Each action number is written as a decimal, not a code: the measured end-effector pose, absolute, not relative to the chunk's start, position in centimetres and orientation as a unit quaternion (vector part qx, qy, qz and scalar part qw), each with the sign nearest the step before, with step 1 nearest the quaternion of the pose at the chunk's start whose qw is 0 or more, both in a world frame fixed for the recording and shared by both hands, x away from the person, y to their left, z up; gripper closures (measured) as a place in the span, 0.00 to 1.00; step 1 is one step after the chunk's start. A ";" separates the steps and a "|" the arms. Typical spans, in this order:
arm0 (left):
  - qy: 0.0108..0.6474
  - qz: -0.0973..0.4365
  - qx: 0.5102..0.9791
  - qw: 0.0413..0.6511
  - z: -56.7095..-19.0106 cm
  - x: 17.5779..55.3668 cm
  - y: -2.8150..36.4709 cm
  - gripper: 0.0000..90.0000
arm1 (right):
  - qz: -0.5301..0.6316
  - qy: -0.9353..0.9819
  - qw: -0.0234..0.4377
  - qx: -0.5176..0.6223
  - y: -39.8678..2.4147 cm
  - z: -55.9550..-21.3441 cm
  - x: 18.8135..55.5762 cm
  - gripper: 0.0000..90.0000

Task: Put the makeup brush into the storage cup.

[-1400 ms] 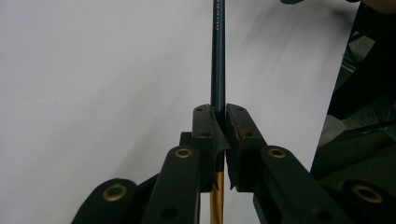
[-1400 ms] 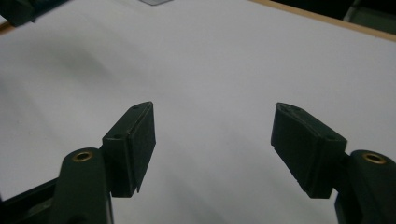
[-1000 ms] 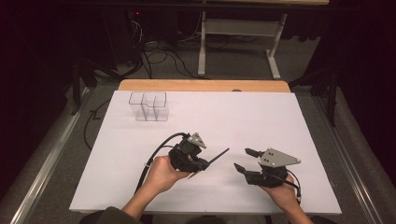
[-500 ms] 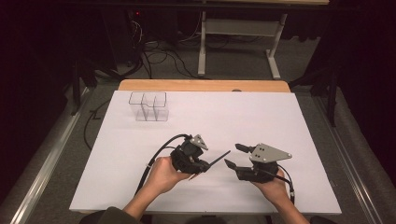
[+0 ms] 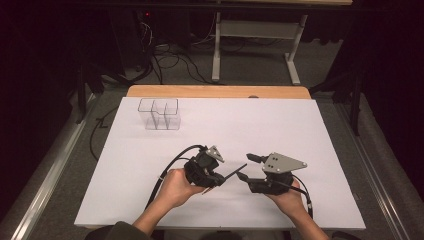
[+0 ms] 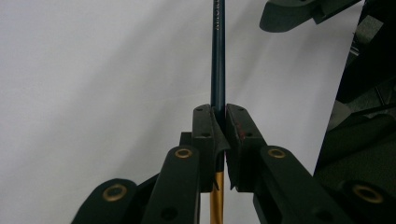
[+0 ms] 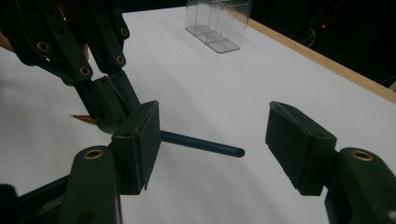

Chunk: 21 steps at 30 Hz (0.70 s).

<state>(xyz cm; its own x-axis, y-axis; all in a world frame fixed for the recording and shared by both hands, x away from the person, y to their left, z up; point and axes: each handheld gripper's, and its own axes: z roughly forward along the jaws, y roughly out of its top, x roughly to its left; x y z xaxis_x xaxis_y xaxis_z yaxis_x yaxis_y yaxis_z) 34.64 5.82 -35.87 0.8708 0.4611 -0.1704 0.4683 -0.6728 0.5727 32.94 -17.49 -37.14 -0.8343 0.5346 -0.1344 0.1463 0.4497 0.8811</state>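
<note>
A slim dark blue pencil [image 5: 236, 171] with a gold sharpened end is clamped in my left gripper [image 5: 219, 178], which a hand holds low over the white table [image 5: 280, 125]. In the left gripper view the pads [image 6: 205, 126] press the pencil [image 6: 217, 56] from both sides, and its blunt end points away. My right gripper [image 5: 246, 167] is open, its jaws standing on either side of that blunt end without touching it. In the right gripper view the pencil [image 7: 201, 143] pokes out between the open pads [image 7: 289, 140], and the left gripper [image 7: 106, 111] is at the left.
A clear plastic container [image 5: 159, 114] with compartments stands at the far left of the table, also the clear container [image 7: 217, 23] in the right gripper view. A wooden strip [image 5: 215, 91] runs along the table's far edge. Cables trail from both grippers toward the near edge.
My right gripper has shifted left toward the pencil's blunt end, so its open jaws now flank it. The left gripper and pencil have stayed put.
</note>
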 end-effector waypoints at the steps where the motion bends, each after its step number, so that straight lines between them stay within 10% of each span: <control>1: 0.253 -0.006 0.915 0.314 -35.9 34.6 5.8 0.92 | 0.483 0.828 0.201 0.202 -17.4 -37.2 33.0 0.42; 21: 0.253 -0.008 0.914 0.317 -35.7 34.6 5.9 0.92 | 0.466 0.842 0.199 0.184 -16.5 -37.6 32.9 0.41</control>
